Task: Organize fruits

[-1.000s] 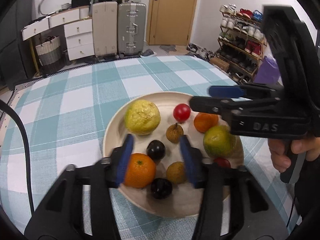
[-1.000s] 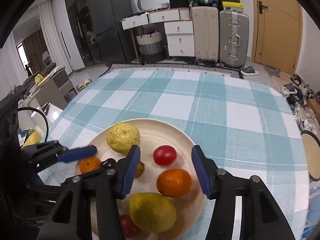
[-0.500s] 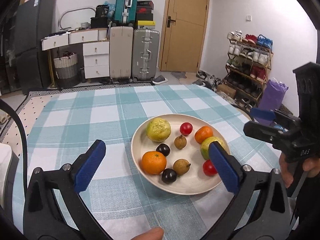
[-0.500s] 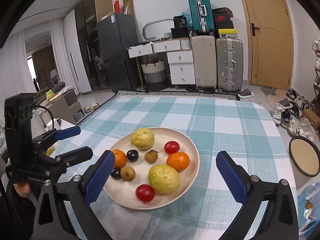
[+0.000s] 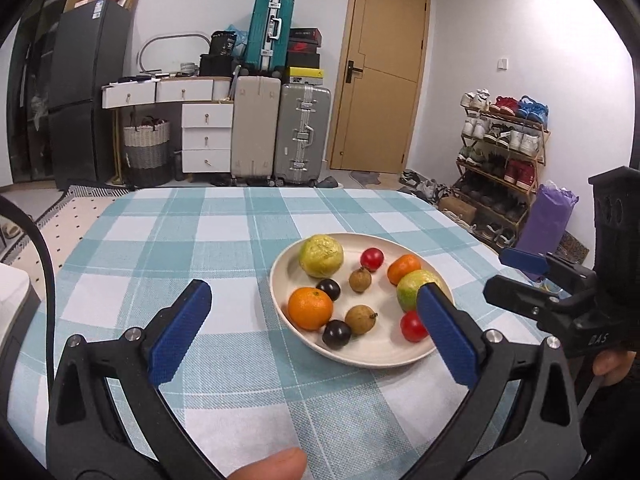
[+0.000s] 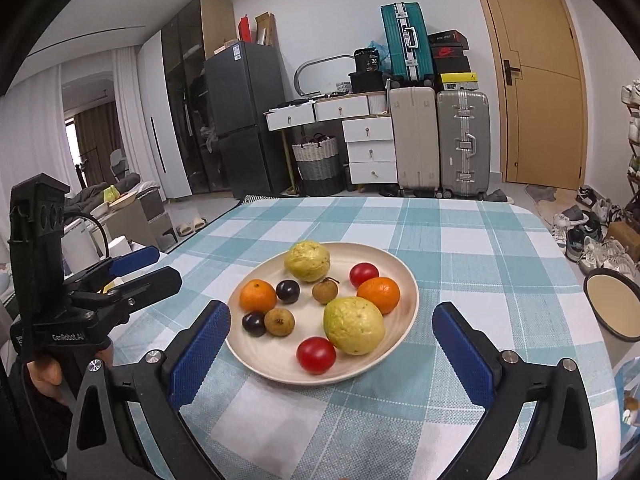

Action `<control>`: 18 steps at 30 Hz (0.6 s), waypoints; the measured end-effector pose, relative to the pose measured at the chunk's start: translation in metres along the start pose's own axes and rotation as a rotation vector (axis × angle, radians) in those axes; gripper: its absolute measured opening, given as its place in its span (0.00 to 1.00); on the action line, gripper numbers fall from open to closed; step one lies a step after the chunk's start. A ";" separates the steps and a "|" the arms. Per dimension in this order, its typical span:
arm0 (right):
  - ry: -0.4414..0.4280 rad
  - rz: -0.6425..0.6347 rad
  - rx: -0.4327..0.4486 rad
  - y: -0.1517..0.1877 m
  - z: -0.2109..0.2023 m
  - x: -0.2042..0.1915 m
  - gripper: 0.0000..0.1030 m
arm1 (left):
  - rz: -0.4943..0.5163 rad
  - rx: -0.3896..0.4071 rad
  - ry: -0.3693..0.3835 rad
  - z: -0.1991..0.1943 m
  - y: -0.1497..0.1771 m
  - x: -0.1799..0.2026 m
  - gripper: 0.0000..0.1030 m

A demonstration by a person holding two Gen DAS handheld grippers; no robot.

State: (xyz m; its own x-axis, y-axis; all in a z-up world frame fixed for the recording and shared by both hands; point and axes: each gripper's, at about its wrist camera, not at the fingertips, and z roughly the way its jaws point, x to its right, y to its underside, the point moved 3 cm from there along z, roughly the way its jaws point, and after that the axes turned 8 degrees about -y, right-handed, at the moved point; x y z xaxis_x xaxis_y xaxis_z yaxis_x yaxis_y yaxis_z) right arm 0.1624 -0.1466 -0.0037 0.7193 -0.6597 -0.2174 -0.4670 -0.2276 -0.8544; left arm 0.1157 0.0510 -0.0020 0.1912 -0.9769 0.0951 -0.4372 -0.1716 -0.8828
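A cream plate [image 5: 384, 354] [image 6: 404, 312] on the checked tablecloth holds several fruits: two yellow-green guavas [image 6: 307, 261] [image 6: 354, 330], two oranges [image 5: 310, 308] [image 6: 378, 294], two red tomatoes [image 6: 316, 355] [image 6: 363, 274], two dark plums [image 5: 336, 333] [image 6: 287, 291] and two brown longans [image 5: 361, 319] [image 6: 324, 290]. My left gripper [image 5: 314, 332] is open and empty, held back from the plate's near-left side. My right gripper [image 6: 330, 354] is open and empty, held back in front of the plate. Each gripper also shows in the other's view, the right [image 5: 520, 276] and the left [image 6: 140, 268].
The checked tablecloth [image 6: 460, 248] covers the whole table. Beyond the table stand suitcases [image 6: 463, 142], white drawers [image 6: 370, 148], a dark fridge [image 6: 240, 120] and a door. A shoe rack [image 5: 500, 160] stands to the right. A round tray [image 6: 614, 304] lies off the table's right edge.
Both grippers have pulled up and back from the plate and opened wide. One second ago they hovered low over the fruits with narrower jaws. The fruits have not moved.
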 end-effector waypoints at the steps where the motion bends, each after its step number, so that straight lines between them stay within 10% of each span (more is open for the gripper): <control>1: 0.006 -0.007 0.000 0.000 0.001 0.000 1.00 | 0.007 -0.004 -0.001 0.001 0.002 0.002 1.00; 18: 0.008 -0.031 0.016 0.006 0.000 0.000 1.00 | 0.031 -0.028 0.000 0.017 0.010 0.011 1.00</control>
State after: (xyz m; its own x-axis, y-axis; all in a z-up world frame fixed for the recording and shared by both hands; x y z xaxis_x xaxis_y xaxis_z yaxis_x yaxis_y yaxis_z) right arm 0.1595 -0.1478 -0.0094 0.7291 -0.6583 -0.1871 -0.4366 -0.2368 -0.8679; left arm 0.1281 0.0407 -0.0180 0.1771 -0.9819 0.0677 -0.4677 -0.1445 -0.8720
